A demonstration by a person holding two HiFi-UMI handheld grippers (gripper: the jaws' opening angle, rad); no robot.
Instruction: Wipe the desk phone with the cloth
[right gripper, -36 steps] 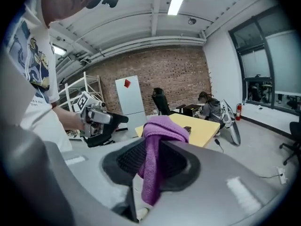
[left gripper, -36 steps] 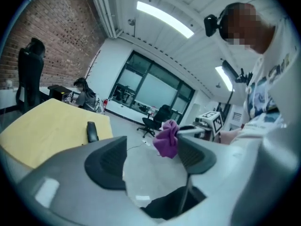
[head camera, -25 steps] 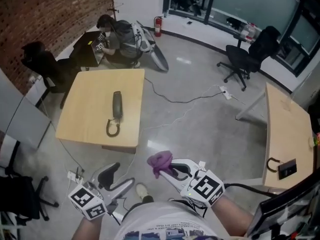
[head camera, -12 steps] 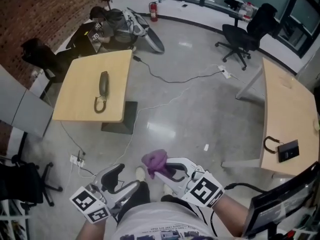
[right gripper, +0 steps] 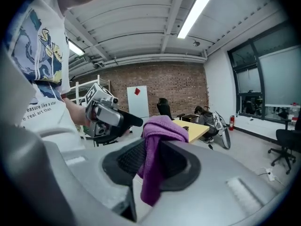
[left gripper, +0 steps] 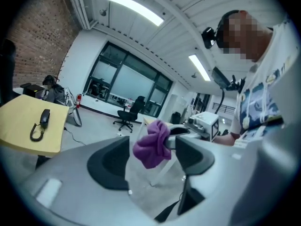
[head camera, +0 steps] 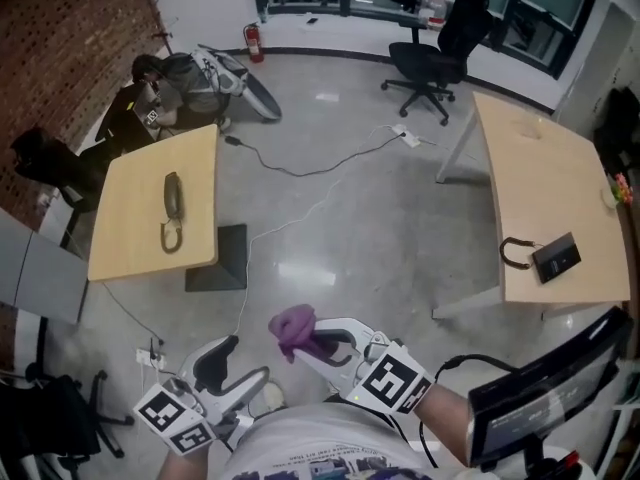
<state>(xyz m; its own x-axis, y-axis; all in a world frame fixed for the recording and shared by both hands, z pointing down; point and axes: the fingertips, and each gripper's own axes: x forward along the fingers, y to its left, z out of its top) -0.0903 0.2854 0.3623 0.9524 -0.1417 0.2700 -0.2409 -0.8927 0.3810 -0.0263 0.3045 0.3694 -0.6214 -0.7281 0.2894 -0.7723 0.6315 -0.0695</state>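
Note:
The dark desk phone [head camera: 172, 208] with its coiled cord lies on a light wooden table [head camera: 135, 248] at the far left, well away from both grippers; the left gripper view shows the phone [left gripper: 41, 122] small and distant. My right gripper [head camera: 312, 340] is low in the head view, shut on a bunched purple cloth [head camera: 293, 328] that hangs between its jaws [right gripper: 157, 140]. My left gripper [head camera: 232, 368] is beside it, open with nothing in it. In the left gripper view the cloth [left gripper: 153, 145] shows beyond the open jaws, not between them.
A second wooden desk [head camera: 550, 168] at the right carries a black device [head camera: 556, 256]. A black office chair [head camera: 440, 38] stands at the back. Cables [head camera: 310, 163] cross the grey floor. A person [head camera: 160, 78] sits at back left. A power strip [head camera: 150, 356] lies near my feet.
The phone table has slid left and farther off in the head view, and the right desk has come into fuller view. Both grippers keep their pose; the cloth stays held.

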